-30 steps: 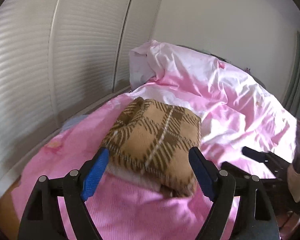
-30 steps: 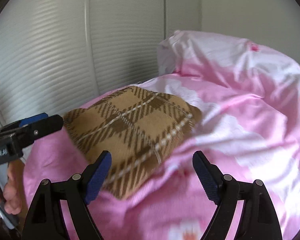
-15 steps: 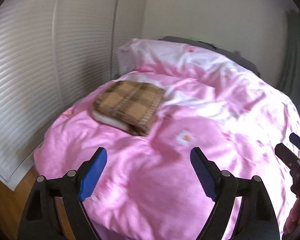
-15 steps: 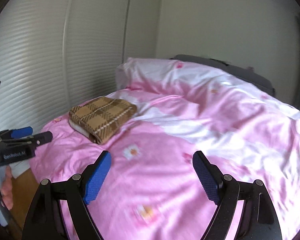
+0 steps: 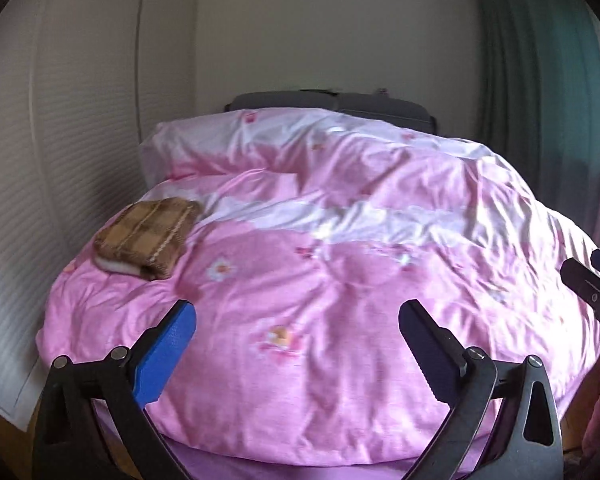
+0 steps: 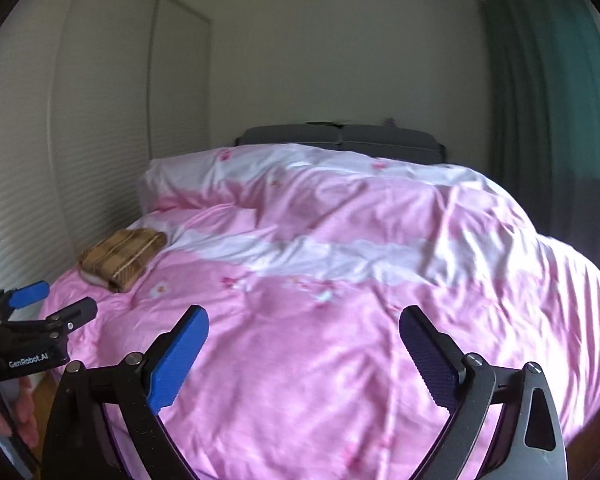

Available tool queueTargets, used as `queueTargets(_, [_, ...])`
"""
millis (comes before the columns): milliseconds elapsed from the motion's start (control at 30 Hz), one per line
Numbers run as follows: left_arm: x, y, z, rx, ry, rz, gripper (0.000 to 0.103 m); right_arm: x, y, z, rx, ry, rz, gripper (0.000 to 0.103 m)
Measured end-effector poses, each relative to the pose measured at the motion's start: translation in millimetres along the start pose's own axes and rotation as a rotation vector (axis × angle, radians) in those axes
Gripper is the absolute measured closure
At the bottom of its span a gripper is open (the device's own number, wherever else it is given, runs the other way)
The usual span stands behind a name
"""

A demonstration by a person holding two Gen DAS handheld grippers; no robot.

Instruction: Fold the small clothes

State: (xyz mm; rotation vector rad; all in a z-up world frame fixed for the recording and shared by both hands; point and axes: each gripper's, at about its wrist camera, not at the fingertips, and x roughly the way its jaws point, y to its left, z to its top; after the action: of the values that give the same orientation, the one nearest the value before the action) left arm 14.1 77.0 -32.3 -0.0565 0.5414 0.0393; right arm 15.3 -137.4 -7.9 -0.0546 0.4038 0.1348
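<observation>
1. Bed (image 5: 340, 360): pink duvet, rumpled, nothing else to fold in sight.
2. Folded garment (image 5: 146, 236): brown plaid, compact, pale layer under it; near the left edge, by the wardrobe (image 5: 60, 160).
3. Left gripper (image 5: 298, 334), right gripper (image 6: 304, 338): jaws just widened, both agape, empty, well short of the garment.
4. Step looks done; keep clear, don't nudge the stack.

Folded plaid garment (image 6: 122, 259) lies on pink duvet (image 6: 340, 320), wardrobe-side.

Left tongs (image 5: 298, 326) and right tongs (image 6: 304, 332) wide apart, just opened further, seemingly empty.
</observation>
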Motion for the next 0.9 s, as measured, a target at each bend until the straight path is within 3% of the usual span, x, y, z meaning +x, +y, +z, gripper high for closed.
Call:
queueTargets(400, [-14, -53, -10, 0.060, -0.010, 0.005, 0.000, -32, -51, -19, 0.067, -0.007, -0.088, 0.004])
queueTargets(900, [-14, -60, -25, 0.082, -0.012, 0.018, 0.000, -32, -58, -39, 0.040, 0.007, -0.104, 0.004])
